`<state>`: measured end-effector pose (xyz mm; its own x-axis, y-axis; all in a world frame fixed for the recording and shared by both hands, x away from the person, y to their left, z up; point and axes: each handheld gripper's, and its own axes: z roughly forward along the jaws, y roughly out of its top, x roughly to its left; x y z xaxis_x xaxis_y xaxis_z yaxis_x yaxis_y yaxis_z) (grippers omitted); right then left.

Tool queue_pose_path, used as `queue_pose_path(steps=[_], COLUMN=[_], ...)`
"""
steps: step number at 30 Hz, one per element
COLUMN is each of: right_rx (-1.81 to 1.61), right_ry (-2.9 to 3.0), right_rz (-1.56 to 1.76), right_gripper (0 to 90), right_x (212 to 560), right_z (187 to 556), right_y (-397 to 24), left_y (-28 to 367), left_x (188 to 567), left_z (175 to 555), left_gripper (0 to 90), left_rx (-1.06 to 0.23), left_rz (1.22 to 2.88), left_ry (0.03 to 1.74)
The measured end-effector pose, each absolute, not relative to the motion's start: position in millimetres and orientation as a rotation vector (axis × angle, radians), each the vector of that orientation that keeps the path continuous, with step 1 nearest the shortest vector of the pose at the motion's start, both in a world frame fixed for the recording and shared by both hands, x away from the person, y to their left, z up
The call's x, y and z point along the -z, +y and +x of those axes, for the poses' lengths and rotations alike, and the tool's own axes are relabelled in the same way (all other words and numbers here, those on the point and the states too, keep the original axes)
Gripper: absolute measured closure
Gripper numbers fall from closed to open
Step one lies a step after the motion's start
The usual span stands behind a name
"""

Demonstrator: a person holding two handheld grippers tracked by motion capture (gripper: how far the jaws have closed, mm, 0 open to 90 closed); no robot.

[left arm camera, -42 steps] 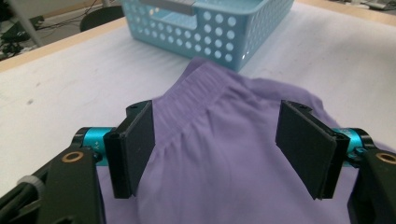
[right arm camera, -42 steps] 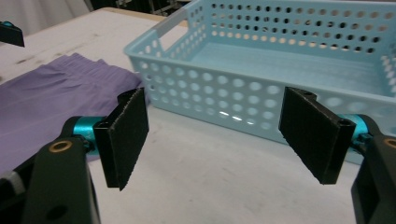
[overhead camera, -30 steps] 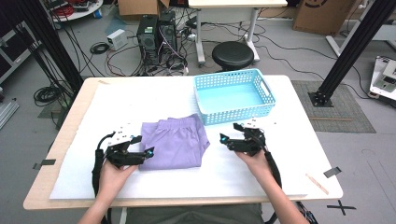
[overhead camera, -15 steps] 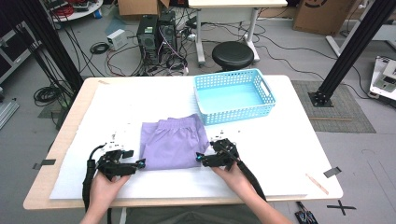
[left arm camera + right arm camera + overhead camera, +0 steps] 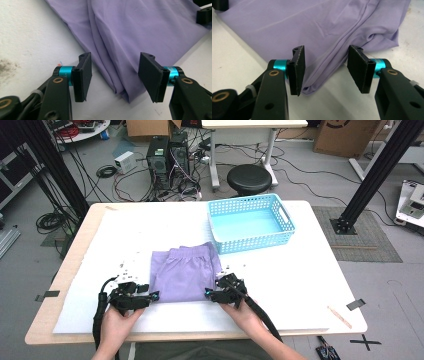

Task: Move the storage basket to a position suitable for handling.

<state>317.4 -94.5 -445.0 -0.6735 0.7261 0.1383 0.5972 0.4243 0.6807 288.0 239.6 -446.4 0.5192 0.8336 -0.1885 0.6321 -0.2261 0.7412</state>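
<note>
1. High view: one purple cloth (image 5: pixel 186 274) lies folded on the white table cover (image 5: pixel 310 285), just in front of one blue basket (image 5: pixel 250 222).
2. Two grippers point inward, the left gripper (image 5: pixel 150 296) at the cloth's near left corner and the right gripper (image 5: pixel 210 294) at its near right corner.
3. Both pairs of jaws have just been closing; each straddles a corner of the cloth, pads not yet pressing it.

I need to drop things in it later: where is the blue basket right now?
In the high view, the blue basket sits on the far right part of the table, just beyond the purple cloth.
</note>
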Motion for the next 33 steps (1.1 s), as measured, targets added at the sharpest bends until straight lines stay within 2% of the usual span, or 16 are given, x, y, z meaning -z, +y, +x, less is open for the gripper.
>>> queue_pose_path(steps=[2, 7, 10, 20, 22, 26, 31, 33], right_rx=[-1.12, -1.164, -1.176, -1.065, -1.103, -1.086, -1.105, -1.105], right_ry=[2.509, 2.487, 2.48, 2.438, 2.483, 2.483, 2.507, 2.517], right_rz=[1.212, 1.267, 1.285, 1.229, 1.21, 1.153, 1.152, 1.154], right_gripper=[42.4, 33.9, 32.2, 70.2, 84.8, 87.3, 88.3, 88.4], right_x=[444.6, 446.2, 446.7, 446.4, 446.5, 446.2, 445.4, 444.5], right_z=[318.1, 316.1, 315.8, 315.9, 316.8, 313.9, 314.0, 312.0], right_y=[-97.1, -98.2, -96.8, -96.8, -97.2, -94.1, -99.4, -104.7], left_y=[240.7, 238.6, 237.1, 230.3, 226.7, 224.0, 216.3, 212.2], left_x=[446.9, 449.3, 449.4, 448.6, 448.8, 449.1, 449.4, 449.2], left_z=[285.9, 283.2, 283.2, 285.4, 285.2, 285.7, 287.9, 287.3], left_gripper=[36.4, 35.6, 36.0, 52.1, 53.8, 61.0, 76.0, 77.6], left_rx=[-0.308, -0.287, -0.285, -0.322, -0.335, -0.32, -0.256, -0.244], left_rz=[1.942, 1.892, 1.886, 1.934, 1.94, 1.943, 1.959, 1.968], left_ry=[1.208, 1.227, 1.235, 1.206, 1.198, 1.177, 1.13, 1.112])
